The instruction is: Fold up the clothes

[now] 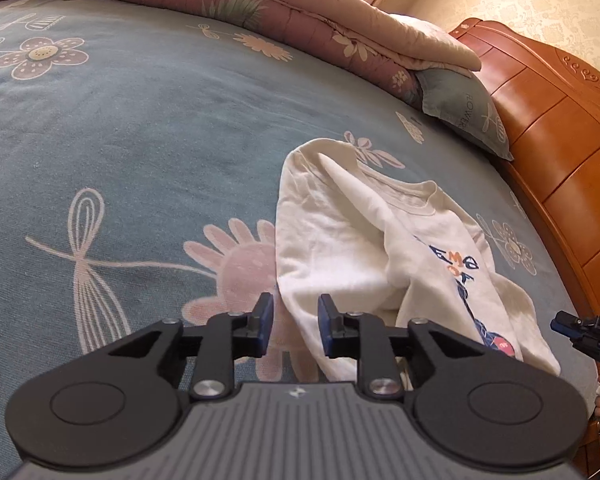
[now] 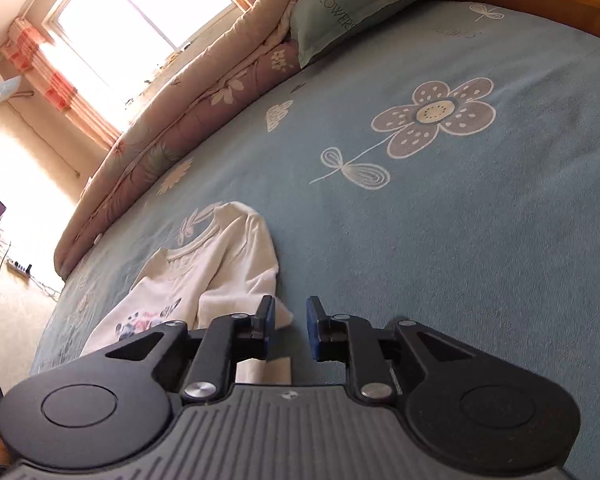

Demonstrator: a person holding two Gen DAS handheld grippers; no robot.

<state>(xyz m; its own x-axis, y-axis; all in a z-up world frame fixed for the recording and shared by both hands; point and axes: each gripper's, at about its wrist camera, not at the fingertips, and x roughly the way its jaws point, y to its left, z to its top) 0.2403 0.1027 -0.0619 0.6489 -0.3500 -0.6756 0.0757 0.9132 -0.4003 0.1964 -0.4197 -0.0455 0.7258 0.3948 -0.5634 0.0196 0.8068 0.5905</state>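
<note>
Sweatshirt [image 1: 340, 240]: cream, printed front, lying on the blue flowered bedspread [image 1: 140, 140]; body partly doubled over, one sleeve thrown across the chest, so only part-folded by the look of it.
Left hand-held gripper [image 1: 295, 326]: jaws apart, nothing between the pads; poised just above the sweatshirt's near edge, which runs straight ahead of the fingertips (probably placed there to take that edge for the next fold).
Right hand-held gripper [image 2: 291, 328]: jaws apart and empty; sweatshirt [image 2: 220, 272] ahead and to its left, a cuff end just beside the left finger, bare bedspread [image 2: 460, 240] ahead to the right.
Pairing: one gripper at each side of the garment, likely so both edges lift together.
Surroundings: rolled quilt [image 1: 260, 12] and pillow [image 1: 464, 116] well beyond, by the wooden headboard [image 1: 540, 128], leaving the bed's middle free for folding.
</note>
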